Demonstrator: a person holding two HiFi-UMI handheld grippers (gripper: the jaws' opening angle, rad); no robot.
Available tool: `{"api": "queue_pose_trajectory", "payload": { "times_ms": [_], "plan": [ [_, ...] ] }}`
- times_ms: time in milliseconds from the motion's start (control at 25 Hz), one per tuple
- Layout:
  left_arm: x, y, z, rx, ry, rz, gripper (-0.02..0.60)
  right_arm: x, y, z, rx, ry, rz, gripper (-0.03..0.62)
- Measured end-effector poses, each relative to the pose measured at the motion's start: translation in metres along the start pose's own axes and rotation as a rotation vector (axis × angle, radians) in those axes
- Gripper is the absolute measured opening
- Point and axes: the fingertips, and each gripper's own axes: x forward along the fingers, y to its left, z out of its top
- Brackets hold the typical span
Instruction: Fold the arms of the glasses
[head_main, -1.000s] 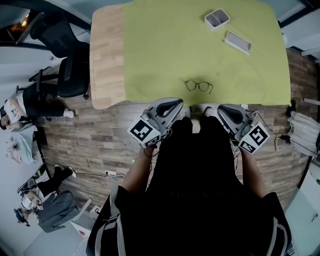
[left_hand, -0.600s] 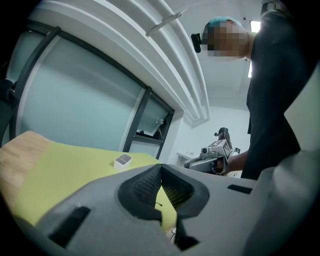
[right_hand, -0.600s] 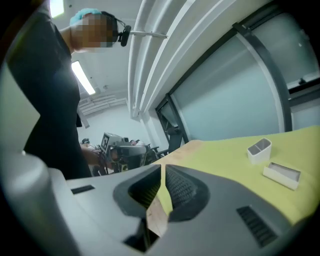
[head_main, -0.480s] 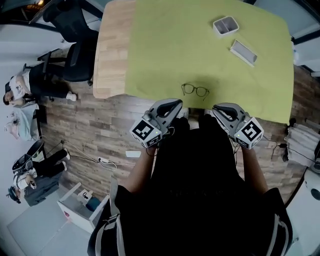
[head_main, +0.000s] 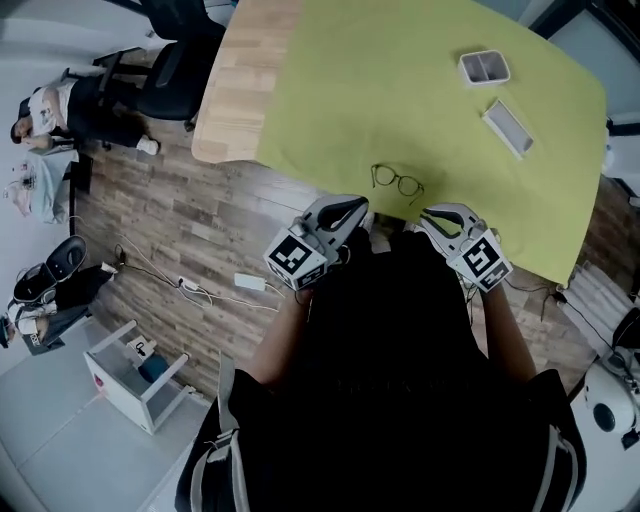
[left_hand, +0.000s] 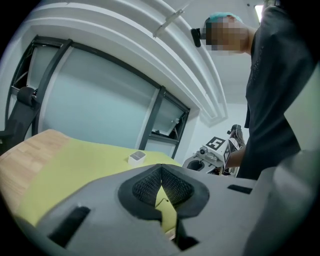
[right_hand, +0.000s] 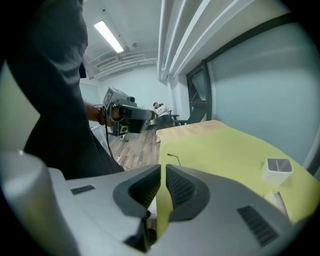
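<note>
The black-rimmed glasses (head_main: 397, 181) lie on the green cloth (head_main: 400, 90) near the table's front edge, arms spread. My left gripper (head_main: 350, 208) hovers just short of that edge, left of the glasses, shut with nothing held. My right gripper (head_main: 433, 215) hovers to their right, pads almost touching, also holding nothing. Along the left gripper (left_hand: 161, 172) only cloth shows past the pads. The right gripper view (right_hand: 163, 172) catches one thin arm tip of the glasses (right_hand: 173, 157) ahead.
A small white box (head_main: 484, 67) and a flat white case (head_main: 508, 127) sit on the far right of the cloth. A bare wooden strip (head_main: 235, 90) borders the table's left side. An office chair (head_main: 170, 60) and a seated person (head_main: 50, 105) are at far left.
The head view has swung and tilted, so the table now sits further right. Both grippers stay shut near my body. The glasses have not moved.
</note>
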Motion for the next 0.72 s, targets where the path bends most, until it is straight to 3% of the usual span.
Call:
{"api": "queue_pose_trajectory", "payload": {
  "times_ms": [400,720],
  "plan": [
    [0.0,0.0,-0.009,-0.001,0.012,0.016,0.017,0.026,-0.008,-0.022,-0.226,0.218,0.051,0.043],
    [-0.013,0.01,-0.018,-0.07,-0.004,0.062,0.017,0.043,-0.018,-0.054,-0.403,0.389,0.082,0.043]
  ]
}}
